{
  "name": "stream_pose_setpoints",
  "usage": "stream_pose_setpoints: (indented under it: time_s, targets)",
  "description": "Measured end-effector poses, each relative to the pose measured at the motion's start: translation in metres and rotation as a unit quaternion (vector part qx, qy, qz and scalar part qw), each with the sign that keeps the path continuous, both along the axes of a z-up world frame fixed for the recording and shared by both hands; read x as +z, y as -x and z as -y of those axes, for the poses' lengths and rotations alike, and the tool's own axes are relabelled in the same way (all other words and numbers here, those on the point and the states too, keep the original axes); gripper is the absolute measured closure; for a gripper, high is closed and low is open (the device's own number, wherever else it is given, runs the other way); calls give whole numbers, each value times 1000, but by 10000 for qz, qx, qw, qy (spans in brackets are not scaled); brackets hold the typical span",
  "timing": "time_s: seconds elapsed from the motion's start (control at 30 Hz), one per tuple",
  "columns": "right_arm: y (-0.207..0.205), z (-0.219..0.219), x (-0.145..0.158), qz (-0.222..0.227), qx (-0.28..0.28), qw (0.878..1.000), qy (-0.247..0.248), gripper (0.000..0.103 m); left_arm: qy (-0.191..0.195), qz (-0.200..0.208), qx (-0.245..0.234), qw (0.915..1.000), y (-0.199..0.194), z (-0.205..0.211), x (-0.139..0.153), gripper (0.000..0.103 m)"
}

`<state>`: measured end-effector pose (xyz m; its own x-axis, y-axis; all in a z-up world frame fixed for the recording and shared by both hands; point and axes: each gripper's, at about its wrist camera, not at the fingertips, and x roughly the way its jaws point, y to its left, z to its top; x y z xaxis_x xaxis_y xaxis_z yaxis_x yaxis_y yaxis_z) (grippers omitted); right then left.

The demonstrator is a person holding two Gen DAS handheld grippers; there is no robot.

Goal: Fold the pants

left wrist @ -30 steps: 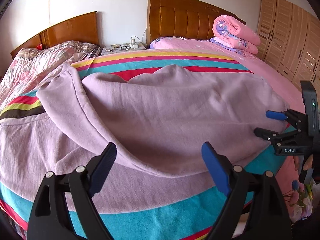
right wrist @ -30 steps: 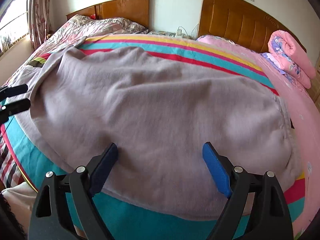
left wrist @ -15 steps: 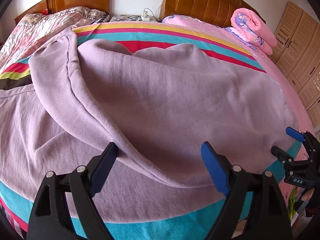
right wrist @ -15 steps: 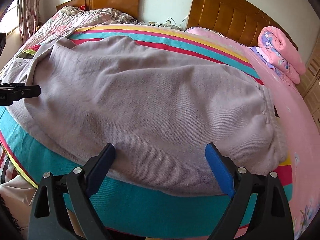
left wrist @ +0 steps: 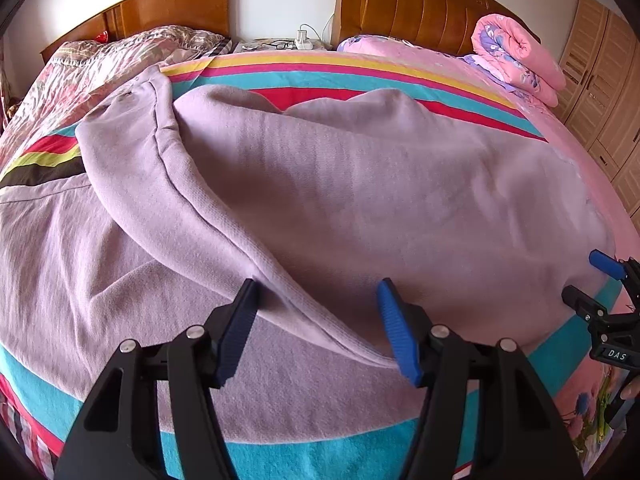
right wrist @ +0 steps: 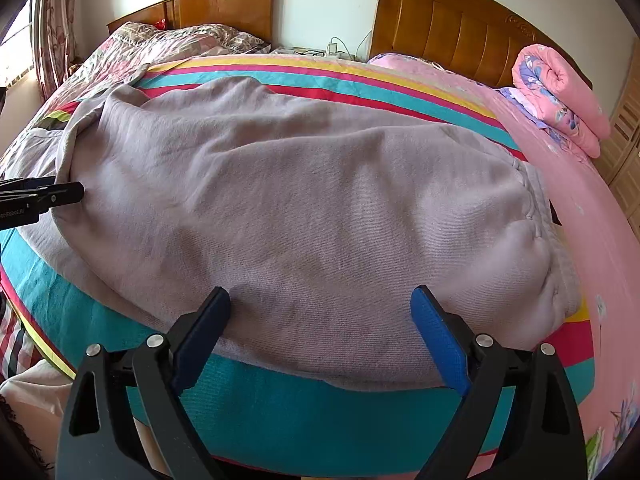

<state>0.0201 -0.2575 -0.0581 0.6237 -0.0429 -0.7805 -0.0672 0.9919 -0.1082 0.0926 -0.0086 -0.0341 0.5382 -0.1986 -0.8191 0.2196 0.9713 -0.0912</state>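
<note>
We are looking at the lilac pants (left wrist: 360, 184) lying spread over the striped blanket (left wrist: 304, 452) on the bed, with one layer already folded over so that a raised hem ridge is running across the cloth toward the near edge of the blanket. We are holding the left claw (left wrist: 320, 330) low over that ridge, near the blanket's teal band; its jaws are closing with the fold's edge lying between them, and the pads are not yet pressing on it. We are keeping the right claw (right wrist: 320, 338) over the near edge of the pants, toward the waistband end, with its jaws standing wide apart and gripping nothing. Beyond the blanket's far stripes, a rolled pink quilt (left wrist: 516, 56) is resting beside the wooden headboard (left wrist: 408, 4).
</note>
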Motion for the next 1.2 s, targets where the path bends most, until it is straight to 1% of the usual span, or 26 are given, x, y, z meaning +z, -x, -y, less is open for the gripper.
stream_pose_setpoints:
  time_s: [0.07, 0.1, 0.13, 0.2, 0.23, 0.27, 0.3, 0.37, 0.4, 0.47, 0.5, 0.53, 0.63, 0.67, 0.8, 0.9, 0.93, 0.97, 1.03, 1.2]
  targets:
    - [1, 0, 2, 39, -5, 10000, -8, 15, 15, -11, 7, 10000, 1, -1, 0, 42]
    - [4, 1, 6, 178, -24, 9998, -51, 15, 15, -18, 8, 10000, 2, -1, 1, 42]
    - [9, 2, 13, 391, 8, 9990, -210, 15, 2, -7, -1, 10000, 4, -1, 3, 41]
    - [21, 9, 28, 739, 317, 9926, -913, 15, -69, 96, -49, 9999, 9, -1, 8, 38]
    - [26, 8, 35, 894, 515, 9878, -1164, 16, -144, 184, -33, 9997, 12, -1, 12, 30]
    - [31, 4, 39, 1024, 776, 9836, -1265, 19, -205, 301, 21, 9993, 15, -4, 15, 22]
    - [35, -4, 42, 1089, 1040, 9807, -1244, 20, -256, 408, 101, 9988, 17, -7, 19, 20]
    - [37, -28, 39, 1080, 1598, 9742, -1173, 32, -345, 548, 270, 9975, 20, -16, 25, 18]
    - [36, -42, 36, 1009, 1853, 9704, -1175, 35, -366, 586, 351, 9970, 21, -20, 27, 17]
    - [33, -74, 29, 910, 2377, 9611, -1071, 47, -346, 614, 480, 9964, 20, -29, 30, 15]
    - [30, -90, 25, 870, 2594, 9569, -969, 51, -322, 608, 526, 9962, 20, -33, 31, 15]
    - [28, -104, 21, 815, 2760, 9535, -894, 55, -299, 611, 560, 9961, 20, -36, 32, 15]
    - [15, -139, 10, 607, 3122, 9447, -800, 62, -246, 620, 602, 9960, 21, -45, 35, 15]
    - [11, -147, 8, 556, 3195, 9429, -760, 65, -239, 607, 624, 9959, 20, -47, 34, 15]
    - [-2, -175, 0, 391, 3451, 9362, -542, 68, -271, 554, 675, 9958, 16, -56, 31, 15]
    - [-9, -187, -9, 349, 3497, 9359, -227, 71, -357, 514, 641, 9960, 12, -56, 28, 15]
    - [-10, -189, -11, 413, 3514, 9352, -153, 76, -389, 481, 638, 9960, 11, -56, 27, 15]
    - [-11, -190, -10, 446, 3536, 9343, -125, 83, -410, 463, 637, 9961, 10, -56, 26, 15]
    - [-10, -190, -9, 541, 3526, 9342, -47, 92, -429, 455, 623, 9961, 8, -57, 26, 15]
    - [-3, -190, -5, 620, 3519, 9340, -32, 93, -546, 547, 669, 9948, 6, -60, 25, 14]
